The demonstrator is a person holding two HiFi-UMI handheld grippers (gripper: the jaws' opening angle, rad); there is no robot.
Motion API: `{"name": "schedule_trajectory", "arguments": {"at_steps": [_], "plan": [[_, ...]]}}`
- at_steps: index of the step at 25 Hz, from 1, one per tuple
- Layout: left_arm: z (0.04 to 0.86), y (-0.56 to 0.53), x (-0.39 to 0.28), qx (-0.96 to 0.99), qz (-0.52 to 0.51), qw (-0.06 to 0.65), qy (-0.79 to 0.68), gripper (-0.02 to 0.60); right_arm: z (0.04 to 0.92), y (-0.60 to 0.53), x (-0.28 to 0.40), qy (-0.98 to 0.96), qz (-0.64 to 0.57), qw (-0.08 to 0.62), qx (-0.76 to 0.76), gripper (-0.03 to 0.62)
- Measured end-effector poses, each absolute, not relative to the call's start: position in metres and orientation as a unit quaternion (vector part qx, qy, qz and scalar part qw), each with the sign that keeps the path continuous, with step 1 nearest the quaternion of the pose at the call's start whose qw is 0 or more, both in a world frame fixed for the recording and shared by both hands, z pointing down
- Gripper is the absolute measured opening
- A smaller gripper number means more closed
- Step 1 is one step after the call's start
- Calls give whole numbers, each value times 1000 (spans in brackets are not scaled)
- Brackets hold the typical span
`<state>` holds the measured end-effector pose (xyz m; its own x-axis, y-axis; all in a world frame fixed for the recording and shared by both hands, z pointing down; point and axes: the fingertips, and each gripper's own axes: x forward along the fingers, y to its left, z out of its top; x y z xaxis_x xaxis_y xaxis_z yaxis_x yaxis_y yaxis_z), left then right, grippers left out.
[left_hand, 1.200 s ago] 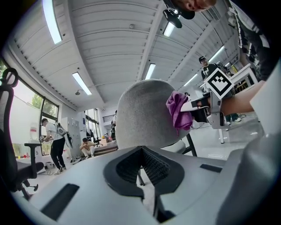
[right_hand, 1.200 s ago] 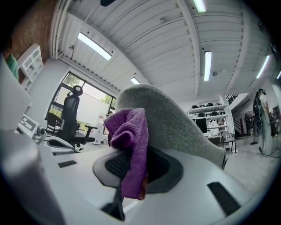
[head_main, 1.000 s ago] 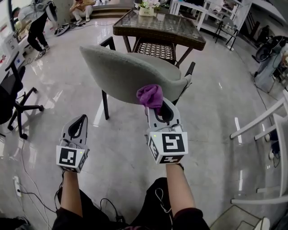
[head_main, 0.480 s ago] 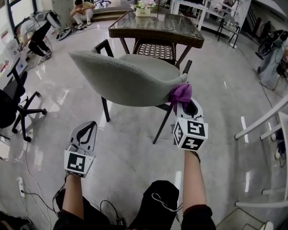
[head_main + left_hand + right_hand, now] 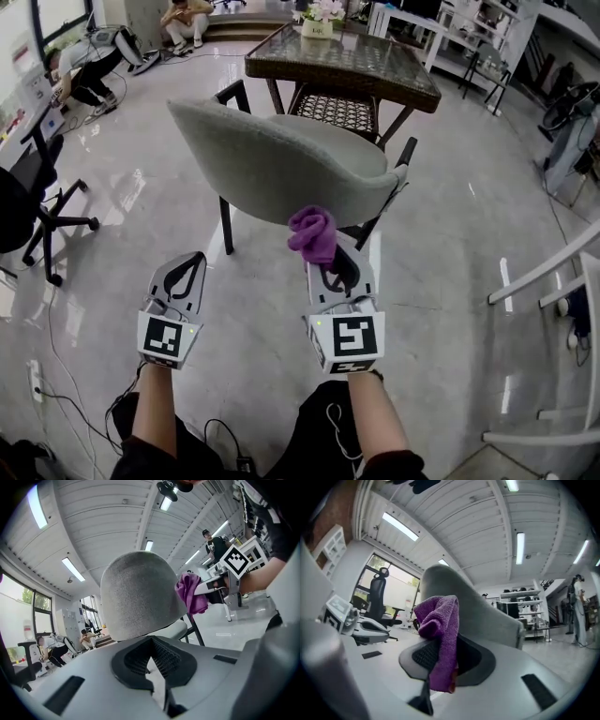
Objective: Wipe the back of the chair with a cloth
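Observation:
A chair with a grey-green padded back (image 5: 281, 164) stands in front of me with its back turned my way. My right gripper (image 5: 325, 261) is shut on a bunched purple cloth (image 5: 314, 234), which rests against the lower edge of the back, a little right of its middle. In the right gripper view the cloth (image 5: 440, 630) hangs over the shut gripper (image 5: 440, 667), with the chair back (image 5: 487, 613) just behind it. My left gripper (image 5: 185, 274) is shut and empty, low and to the left, apart from the chair. From the left gripper view (image 5: 151, 665) the back (image 5: 136, 597) and the cloth (image 5: 191, 592) show.
A glass-topped wicker table (image 5: 347, 61) stands right behind the chair. A black office chair (image 5: 28, 206) is at the left, white frames (image 5: 553, 272) at the right. Cables (image 5: 56, 375) lie on the glossy floor at the lower left. People (image 5: 187, 14) sit far back.
My right gripper carried the cloth along the back to its right end, then came back left toward the middle. The left gripper has hardly moved.

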<state>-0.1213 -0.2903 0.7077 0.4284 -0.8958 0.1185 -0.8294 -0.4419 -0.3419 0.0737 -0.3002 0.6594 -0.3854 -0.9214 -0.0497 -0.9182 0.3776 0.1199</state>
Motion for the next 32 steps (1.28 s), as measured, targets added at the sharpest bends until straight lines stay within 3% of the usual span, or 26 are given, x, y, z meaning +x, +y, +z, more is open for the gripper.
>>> {"name": "schedule_trajectory", "arguments": {"at_steps": [4,8,21,32], "plan": [[709,-290,-132,-835,-137,110,521,9,672,-295,-12,-873,-87,43,477,92],[708,-285,-141,-831,-139,112,527,9,687,-319,-19,-868,-58,53,490,92],[701,-282,-147,-821,-130,113,545,9,701,-341,88,-827,-1,25,561,92],[723,-268,-135,-827,-162,107,527,9,714,-361,191,-783,-8,52,620,94]]}}
